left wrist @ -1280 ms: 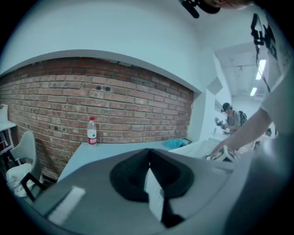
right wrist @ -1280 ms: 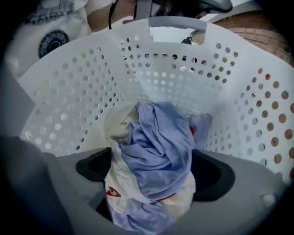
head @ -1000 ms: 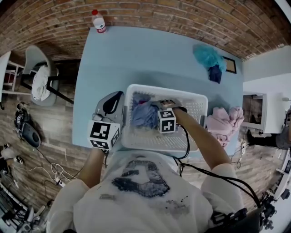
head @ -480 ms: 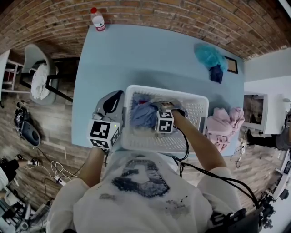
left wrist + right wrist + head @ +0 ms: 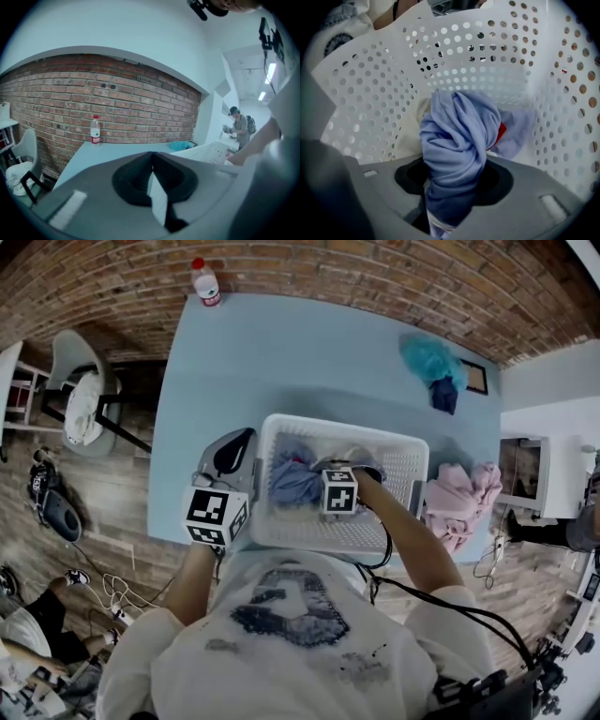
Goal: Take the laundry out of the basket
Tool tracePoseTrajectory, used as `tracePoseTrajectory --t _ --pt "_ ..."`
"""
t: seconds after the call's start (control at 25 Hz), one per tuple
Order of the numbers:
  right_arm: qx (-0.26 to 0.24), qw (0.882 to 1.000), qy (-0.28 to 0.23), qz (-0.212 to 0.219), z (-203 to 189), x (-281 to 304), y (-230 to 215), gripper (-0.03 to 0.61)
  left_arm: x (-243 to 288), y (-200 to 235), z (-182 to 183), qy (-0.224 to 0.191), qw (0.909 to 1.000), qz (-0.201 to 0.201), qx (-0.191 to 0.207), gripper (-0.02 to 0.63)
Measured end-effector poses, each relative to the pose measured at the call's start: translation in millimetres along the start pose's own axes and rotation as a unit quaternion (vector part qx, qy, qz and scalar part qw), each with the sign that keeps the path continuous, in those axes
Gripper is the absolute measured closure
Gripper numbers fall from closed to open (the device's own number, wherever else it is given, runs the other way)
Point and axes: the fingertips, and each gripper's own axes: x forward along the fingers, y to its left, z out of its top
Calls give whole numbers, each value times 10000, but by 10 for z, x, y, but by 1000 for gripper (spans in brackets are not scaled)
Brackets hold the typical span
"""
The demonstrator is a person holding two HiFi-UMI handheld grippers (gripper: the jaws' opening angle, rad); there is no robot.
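Note:
A white perforated laundry basket [image 5: 405,448] stands at the near edge of the light blue table [image 5: 309,352]. A light blue garment [image 5: 292,479] lies bunched in its left half. My right gripper [image 5: 317,484] is down inside the basket, and its jaws are closing with this blue garment [image 5: 457,136] pinched between them. In the right gripper view [image 5: 449,187] the cloth twists up out of the jaws, with a red patch [image 5: 501,132] beside it. My left gripper [image 5: 240,439] hovers just outside the basket's left wall. It is shut [image 5: 151,161] and holds nothing.
Pink clothes [image 5: 459,493] lie on the table right of the basket. A teal cloth [image 5: 429,354] and a dark blue one [image 5: 443,392] sit at the far right. A water bottle [image 5: 203,282] stands at the far left corner. A chair [image 5: 84,399] is left of the table.
My right gripper has shifted a little left into the blue garment, which now looks more gathered. The left gripper has stayed where it was.

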Motion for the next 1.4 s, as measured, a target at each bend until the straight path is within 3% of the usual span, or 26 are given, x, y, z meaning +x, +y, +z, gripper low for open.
tracePoseTrajectory --t 0.28,0.4,0.56,0.84,0.92,1.04,1.4 --pt "314 9993 -211 55 34 -96 -19 393 -87 -1 -6 -19 9999 83 73 623" --pt "698 9964 -475 15 49 -226 -85 403 -115 -24 34 -73 9999 86 109 623" --pt "1438 9841 -1023 -202 114 -483 -179 402 -150 -70 83 -153 9998 65 125 623" --pt "2070 9595 -1705 -864 250 -941 -185 402 -262 -175 122 -268 9995 0 159 623" --pt "2350 9466 -1982 -968 284 -1088 -162 402 -297 -201 153 -317 9993 -20 185 623" --pt "2905 9132 -2649 -1076 342 -1371 -167 400 -363 -232 225 -423 9988 -11 231 623" --pt "3618 8199 -3824 -2250 335 -2188 -12 397 -516 -466 413 -623 9973 -95 368 623"
